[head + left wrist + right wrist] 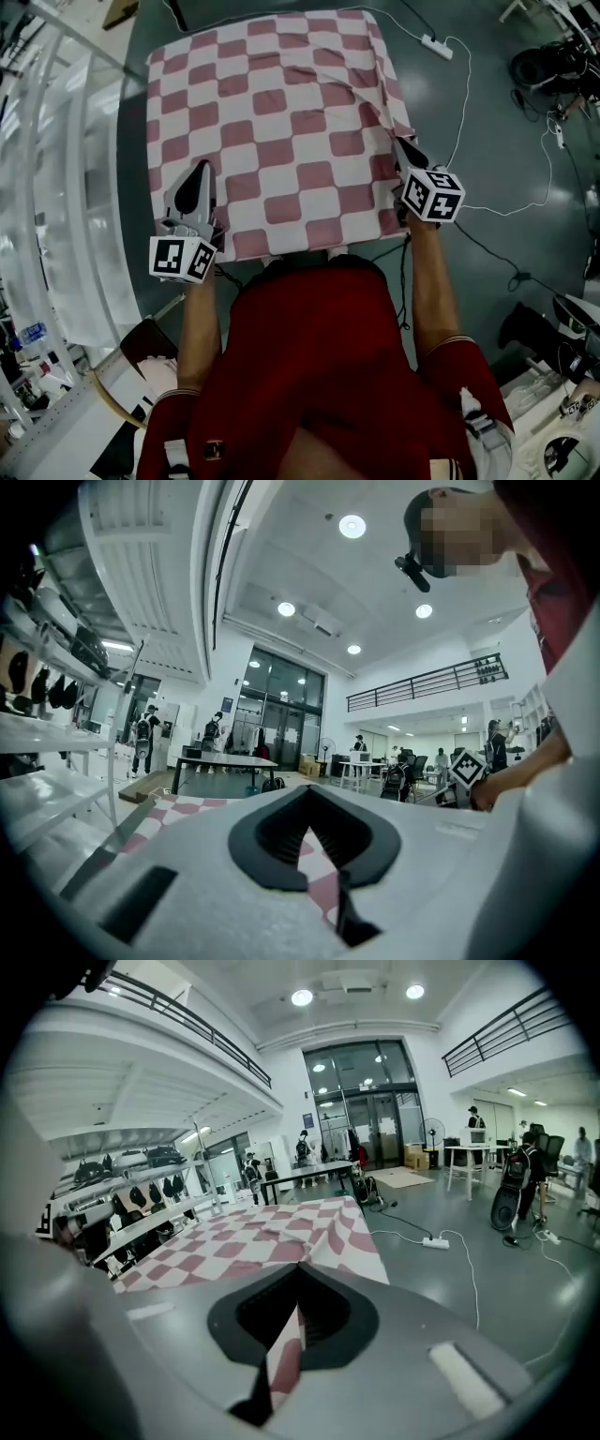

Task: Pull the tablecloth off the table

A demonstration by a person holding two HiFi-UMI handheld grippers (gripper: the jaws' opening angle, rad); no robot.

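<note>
A red-and-white checked tablecloth [272, 141] lies spread over the counter and hides its top completely. Its far corners hang toward the grey floor [487, 141].

The left hand-held gripper [201, 172] sits at the near-left part of the cloth, pointing level across it. Its jaws are closed, and a fold of the checked fabric [319, 864] is pinched between them. The cloth around it lies mostly flat.

The right hand-held gripper [400, 146] is at the near-right edge, tilted downward. Its jaws are also closed tight on a strip of the cloth [284, 1358]. Here the fabric is raised off the counter. A ridge runs from the jaws back along the right side, and the edge below hangs in loose folds.

The 2 marker cubes sit nearest the person, whose red sleeves fill the lower part of the head view. On the floor beyond the counter's right side lie a white power strip [437, 46] and its thin white cable [461, 103].
</note>
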